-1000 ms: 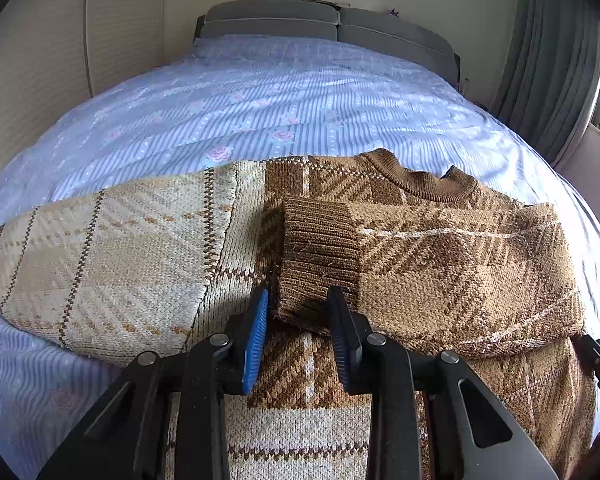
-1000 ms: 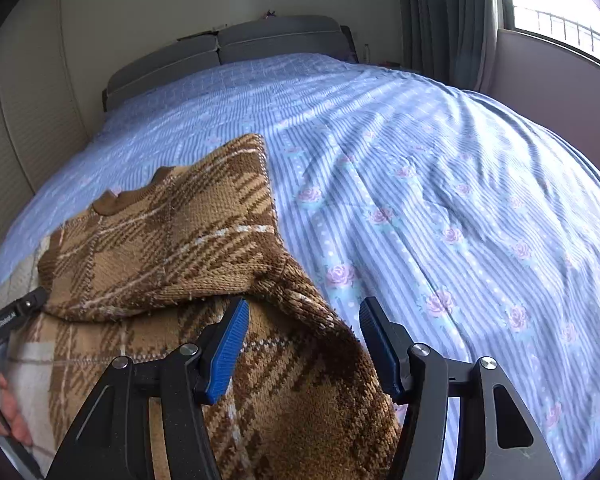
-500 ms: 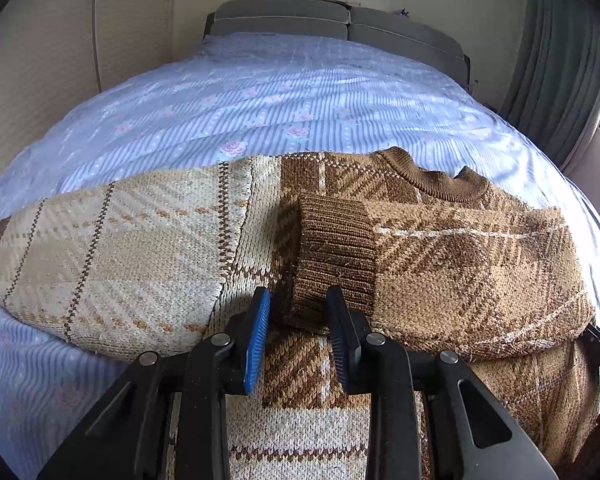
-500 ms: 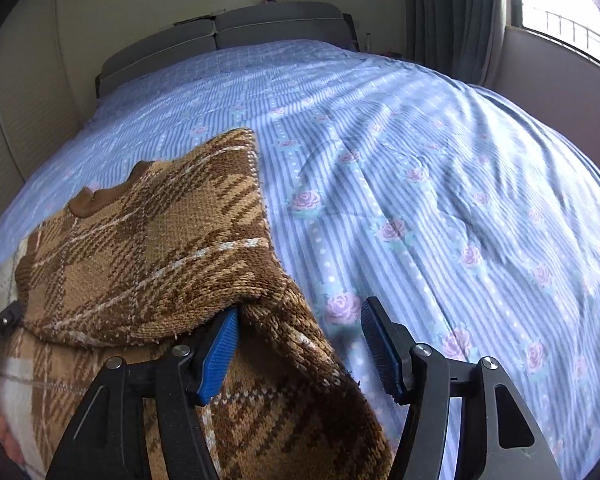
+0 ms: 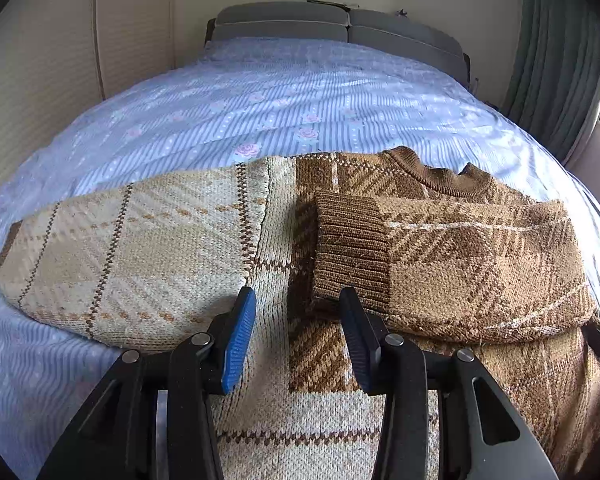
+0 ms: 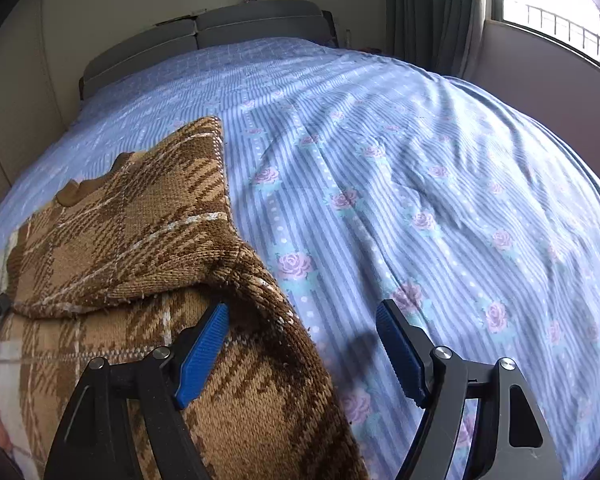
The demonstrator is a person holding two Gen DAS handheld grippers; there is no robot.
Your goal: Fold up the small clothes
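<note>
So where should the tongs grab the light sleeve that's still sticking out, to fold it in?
Probably near its far tip, by the brown cuff. The light sleeve lies flat on the bed sheet, spread out to the left, while the brown sleeve is already folded across the sweater. The open left tongs could come from the left side, pinch the tip's edge, and carry it across.

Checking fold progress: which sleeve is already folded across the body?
The dark brown sleeve, its ribbed cuff lying on the sweater's chest. The cream sleeve lies stretched out on the bedsheet.
</note>
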